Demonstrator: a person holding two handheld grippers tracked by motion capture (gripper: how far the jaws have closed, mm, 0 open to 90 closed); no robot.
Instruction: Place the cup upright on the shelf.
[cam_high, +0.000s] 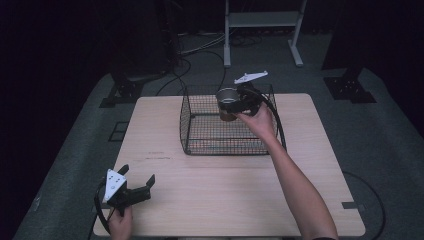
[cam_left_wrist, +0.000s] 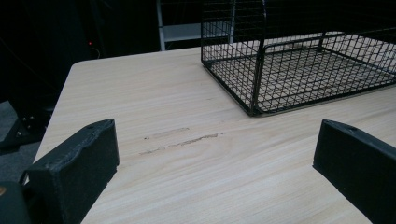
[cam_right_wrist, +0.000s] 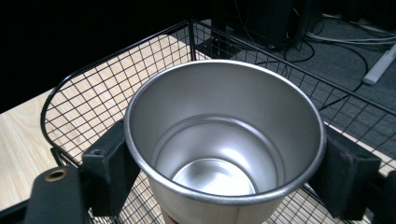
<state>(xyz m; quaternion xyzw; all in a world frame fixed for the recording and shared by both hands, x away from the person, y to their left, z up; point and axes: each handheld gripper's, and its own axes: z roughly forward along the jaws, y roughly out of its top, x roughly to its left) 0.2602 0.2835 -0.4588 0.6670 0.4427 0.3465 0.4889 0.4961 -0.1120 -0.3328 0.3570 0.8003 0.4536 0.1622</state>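
Right claw (cam_high: 239, 106) clamped on steel cup (cam_high: 227, 100), upright above wire basket (cam_high: 200, 127) for lowering in; left claw (cam_high: 136, 183) open, idle on counter (cam_high: 225, 190).

dark room, grey carpet floor (cam_high: 390, 145), a white frame (cam_high: 262, 30) behind, perhaps a shelf's legs.

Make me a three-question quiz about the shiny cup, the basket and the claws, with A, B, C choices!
1. Where is the metal cup?
A. above the wire basket
B. on the floor
C. at the table's near edge

2. What colour is the basket?
A. white
B. black
C. red

3. How is the left claw?
A. clamped on the cup
C. shut on nothing
B. open, holding nothing

Answers: 1 A, the right claw holds it over the basket. 2 B, its wires are black. 3 B, its jaws stand apart over bare wood.
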